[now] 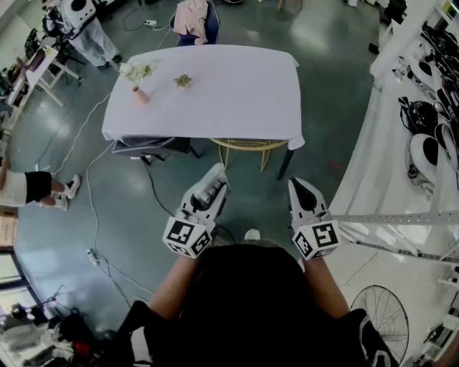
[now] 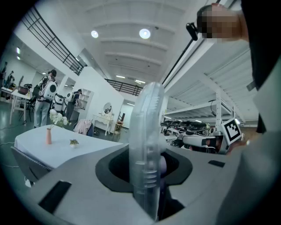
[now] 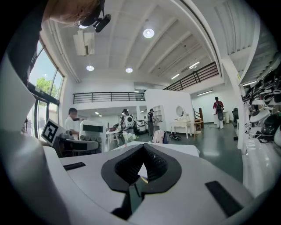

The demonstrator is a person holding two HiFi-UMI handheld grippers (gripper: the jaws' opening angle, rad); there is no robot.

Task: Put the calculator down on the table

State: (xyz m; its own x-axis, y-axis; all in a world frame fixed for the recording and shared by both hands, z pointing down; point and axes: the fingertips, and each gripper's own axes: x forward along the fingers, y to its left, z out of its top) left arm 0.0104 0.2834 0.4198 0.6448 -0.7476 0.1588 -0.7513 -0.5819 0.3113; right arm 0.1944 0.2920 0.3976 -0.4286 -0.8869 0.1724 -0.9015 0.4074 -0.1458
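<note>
So, L claw (image 1: 214, 179) grips the calculator (image 2: 147, 149) edge-on, held out toward the worktop (image 1: 237, 86) well ahead, prob. for carrying it over, while R claw (image 1: 301, 188) sits closed & empty, not needed.

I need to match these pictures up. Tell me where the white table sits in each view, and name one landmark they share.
Head view: table, upper centre.
Left gripper view: table, lower left.
Right gripper view: table, a thin strip at centre, just above the pads.
Shared landmark: the pink cloth on a chair at the table's far end.
</note>
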